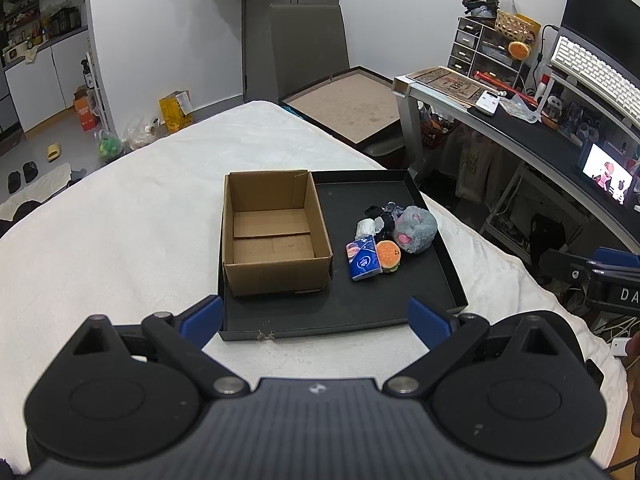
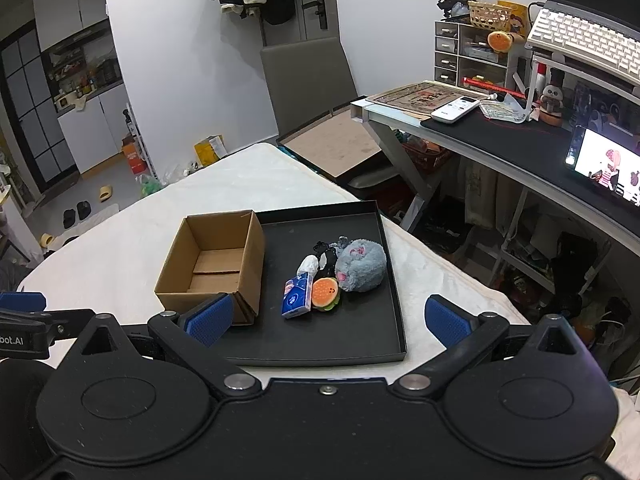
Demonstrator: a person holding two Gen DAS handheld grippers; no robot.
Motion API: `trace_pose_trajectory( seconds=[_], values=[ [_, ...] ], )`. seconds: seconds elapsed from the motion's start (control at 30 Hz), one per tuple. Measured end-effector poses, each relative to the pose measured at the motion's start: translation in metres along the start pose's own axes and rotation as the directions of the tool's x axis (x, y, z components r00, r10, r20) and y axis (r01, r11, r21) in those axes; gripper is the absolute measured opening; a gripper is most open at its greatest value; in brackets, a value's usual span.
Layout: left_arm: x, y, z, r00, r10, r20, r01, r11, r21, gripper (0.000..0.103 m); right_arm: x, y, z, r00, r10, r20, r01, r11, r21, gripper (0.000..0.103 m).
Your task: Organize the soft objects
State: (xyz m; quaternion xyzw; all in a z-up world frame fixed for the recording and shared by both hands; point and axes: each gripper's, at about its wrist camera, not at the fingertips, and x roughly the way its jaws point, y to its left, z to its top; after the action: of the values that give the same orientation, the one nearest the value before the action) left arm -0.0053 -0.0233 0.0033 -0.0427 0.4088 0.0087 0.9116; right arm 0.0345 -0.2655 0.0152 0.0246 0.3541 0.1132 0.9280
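Note:
An empty cardboard box stands on the left half of a black tray. On the tray's right half lies a cluster: a grey plush mouse, a small burger toy, a blue tissue pack, a white wad and a black-and-white soft piece. My left gripper hovers open before the tray's near edge. My right gripper is open over the tray's front, holding nothing.
The tray rests on a white blanket-covered bed. A desk with keyboard, drawers and a lit screen stands to the right. A grey chair and a flat board are behind the bed.

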Motion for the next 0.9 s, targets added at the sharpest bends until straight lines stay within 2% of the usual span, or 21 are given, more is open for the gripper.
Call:
trace_pose_trajectory(
  seconds=[0.9],
  values=[
    [0.0035,0.0021,0.0009,1.0,0.003,-0.008,-0.003,1.0,0.013,0.098,0.0019,-0.0041,-0.0022,1.0,0.01,-0.006,-0.01,1.0,0.008,0.103]
  ],
)
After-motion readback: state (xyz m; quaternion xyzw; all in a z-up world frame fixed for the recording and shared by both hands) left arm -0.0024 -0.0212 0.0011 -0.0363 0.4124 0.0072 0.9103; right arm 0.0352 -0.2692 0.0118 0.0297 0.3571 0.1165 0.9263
